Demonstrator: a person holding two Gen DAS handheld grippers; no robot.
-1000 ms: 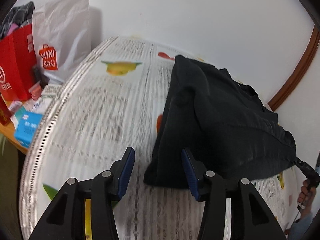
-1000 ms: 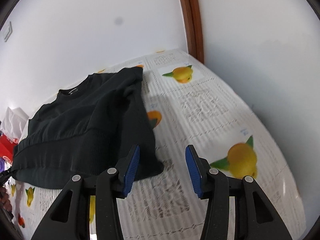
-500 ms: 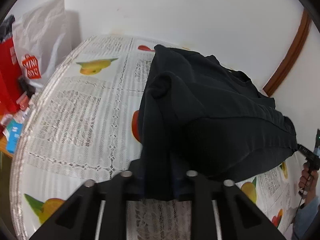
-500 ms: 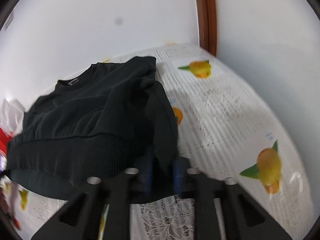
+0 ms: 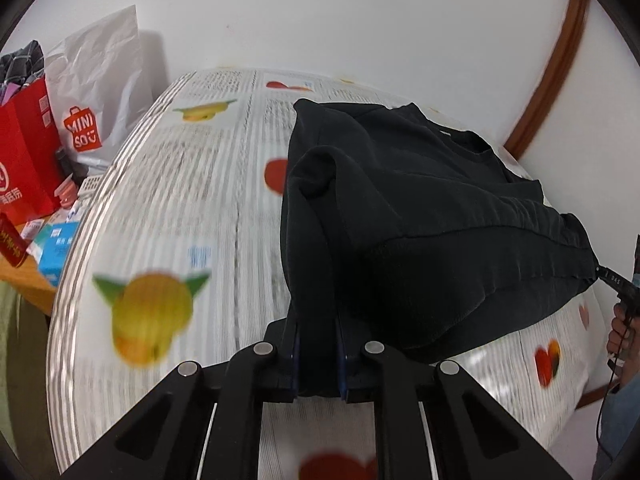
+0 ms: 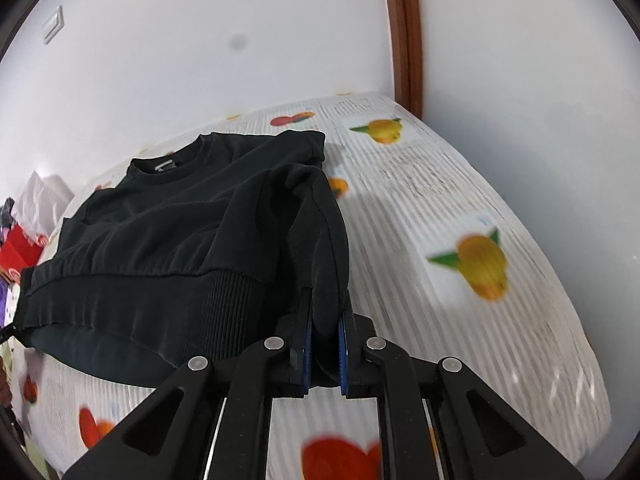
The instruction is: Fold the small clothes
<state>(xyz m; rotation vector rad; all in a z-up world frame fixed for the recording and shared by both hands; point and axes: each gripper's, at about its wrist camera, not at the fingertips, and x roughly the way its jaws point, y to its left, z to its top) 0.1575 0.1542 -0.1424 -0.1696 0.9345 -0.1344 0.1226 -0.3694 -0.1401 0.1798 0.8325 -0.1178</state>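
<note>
Both grippers, left (image 5: pixel 317 354) and right (image 6: pixel 323 354), just clamped onto now-lifted black ribbed-hem sweatshirt (image 5: pixel 420 216); lacy tablecloth (image 5: pixel 180 200).

I see a black sweatshirt (image 5: pixel 420 216) lying on the fruit-print tablecloth (image 5: pixel 168 200), neckline toward the far wall. Its ribbed hem edge is lifted off the cloth at both near corners, and the fabric bunches there in folds.

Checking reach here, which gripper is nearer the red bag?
Left. The left gripper grips the sweater on the side facing the red bag; the right gripper grips the far side.
</note>
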